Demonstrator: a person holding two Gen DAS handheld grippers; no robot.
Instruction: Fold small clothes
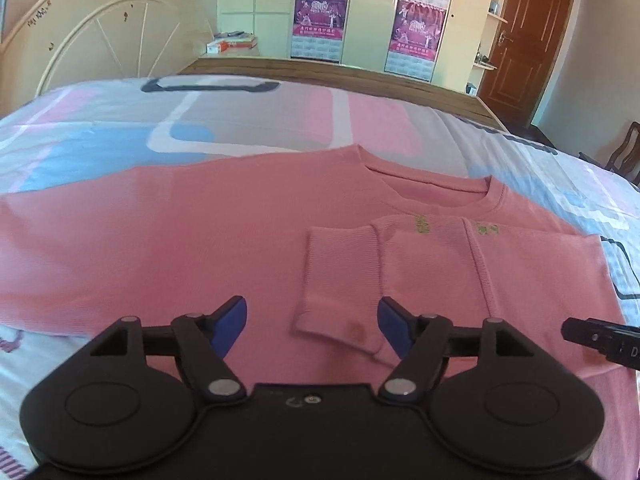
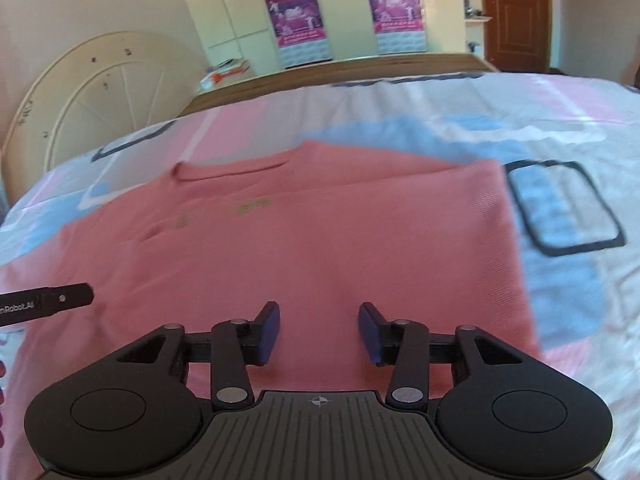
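A pink long-sleeved top (image 1: 224,224) lies flat on the bed, neckline away from me. One sleeve is folded in across the chest, and its ribbed cuff (image 1: 340,280) lies just ahead of my left gripper (image 1: 312,326). That gripper hovers open above the cuff's lower end, its blue pads (image 1: 230,326) touching no cloth. In the right wrist view the top (image 2: 320,240) fills the middle, its right side folded to a straight edge. My right gripper (image 2: 319,330) stands open over the lower part of the top with nothing between its pads. A black part of the other gripper shows at each view's edge.
The bed carries a patterned sheet (image 1: 240,120) in pink, blue and white. A cream headboard (image 1: 100,36) stands at the left, and a wooden bed frame edge (image 1: 340,72) runs behind. Wardrobes with posters (image 1: 320,12) and a brown door (image 1: 528,40) stand further back.
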